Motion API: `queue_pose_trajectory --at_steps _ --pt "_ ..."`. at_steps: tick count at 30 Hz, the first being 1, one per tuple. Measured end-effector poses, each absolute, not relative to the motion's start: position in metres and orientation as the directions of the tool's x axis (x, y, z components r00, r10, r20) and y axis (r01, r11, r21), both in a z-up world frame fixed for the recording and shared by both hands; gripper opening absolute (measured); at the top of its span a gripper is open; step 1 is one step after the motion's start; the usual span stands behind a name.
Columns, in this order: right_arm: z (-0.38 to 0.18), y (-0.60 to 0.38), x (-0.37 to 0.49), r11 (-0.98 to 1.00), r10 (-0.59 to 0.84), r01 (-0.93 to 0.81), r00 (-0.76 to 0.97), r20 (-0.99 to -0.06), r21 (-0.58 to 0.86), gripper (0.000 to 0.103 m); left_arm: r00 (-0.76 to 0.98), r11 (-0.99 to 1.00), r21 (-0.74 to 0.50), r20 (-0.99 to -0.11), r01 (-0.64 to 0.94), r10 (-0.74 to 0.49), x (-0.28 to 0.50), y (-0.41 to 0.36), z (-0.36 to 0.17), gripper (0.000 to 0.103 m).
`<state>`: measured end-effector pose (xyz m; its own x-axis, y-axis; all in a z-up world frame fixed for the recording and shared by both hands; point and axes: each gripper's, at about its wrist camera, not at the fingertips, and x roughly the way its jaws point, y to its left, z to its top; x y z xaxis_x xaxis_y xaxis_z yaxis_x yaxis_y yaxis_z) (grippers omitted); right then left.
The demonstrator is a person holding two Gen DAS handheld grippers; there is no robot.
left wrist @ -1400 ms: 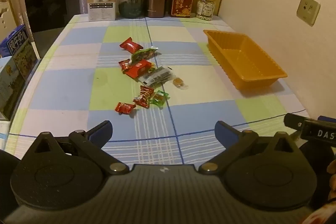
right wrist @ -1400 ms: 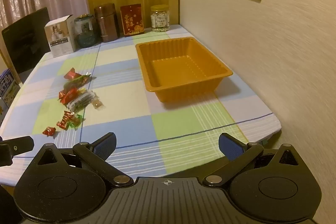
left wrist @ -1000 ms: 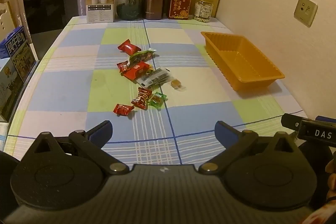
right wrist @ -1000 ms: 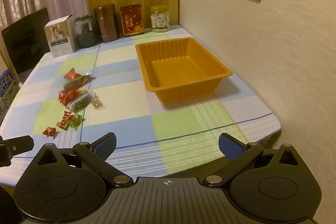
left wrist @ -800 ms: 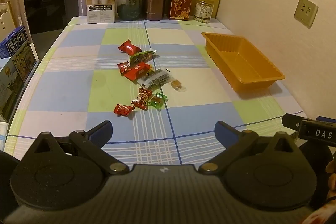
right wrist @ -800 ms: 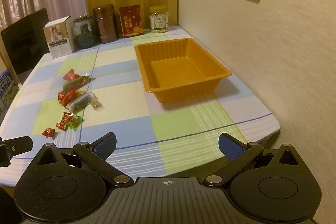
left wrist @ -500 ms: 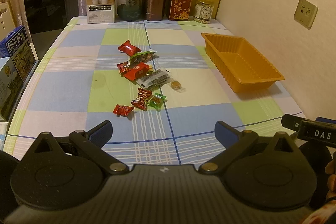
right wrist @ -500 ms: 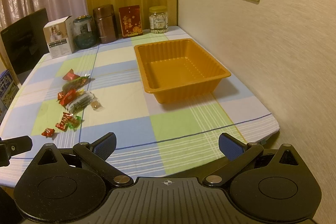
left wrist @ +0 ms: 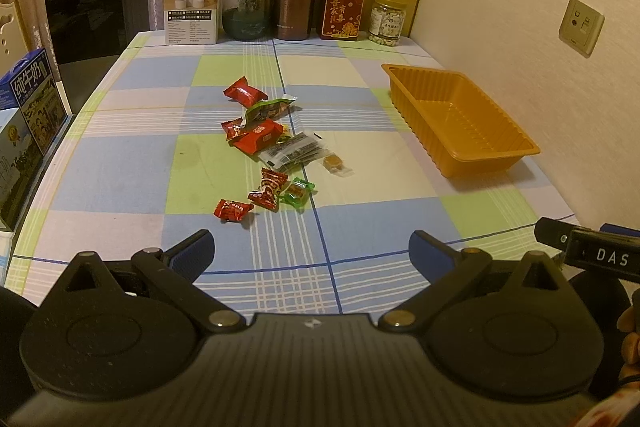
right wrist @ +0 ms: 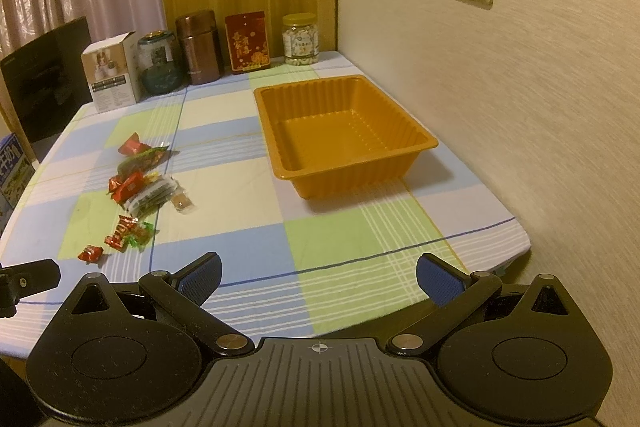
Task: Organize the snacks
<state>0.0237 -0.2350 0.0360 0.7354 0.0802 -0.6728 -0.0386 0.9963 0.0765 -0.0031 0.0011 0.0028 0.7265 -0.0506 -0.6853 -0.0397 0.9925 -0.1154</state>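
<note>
Little is changing: both views are only drifting slightly, and nothing on the checked-cloth counter (left wrist: 120,163) has moved. The left claw (left wrist: 312,251) and right claw (right wrist: 320,273) are still hovering released and empty. The scattered wrapped snacks (left wrist: 272,147) are lying mid-counter, well apart from the empty orange plastic tray (right wrist: 344,131); sorting is not yet starting.

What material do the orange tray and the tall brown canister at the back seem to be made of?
Orange tray: probably thin moulded plastic, glossy, judging by its ribbed walls and thin rolled rim. Brown canister: likely metal with a coppery sheen; it shows soft vertical reflections.
</note>
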Motion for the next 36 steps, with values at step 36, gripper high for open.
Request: queue_pose_trajectory --at_steps 36 --pt "0.0366 -0.2344 0.0232 0.997 0.076 -0.037 0.739 -0.669 0.073 0.103 0.727 0.991 -0.125 -0.684 -0.037 -0.059 -0.0037 -0.0044 0.0054 0.103"
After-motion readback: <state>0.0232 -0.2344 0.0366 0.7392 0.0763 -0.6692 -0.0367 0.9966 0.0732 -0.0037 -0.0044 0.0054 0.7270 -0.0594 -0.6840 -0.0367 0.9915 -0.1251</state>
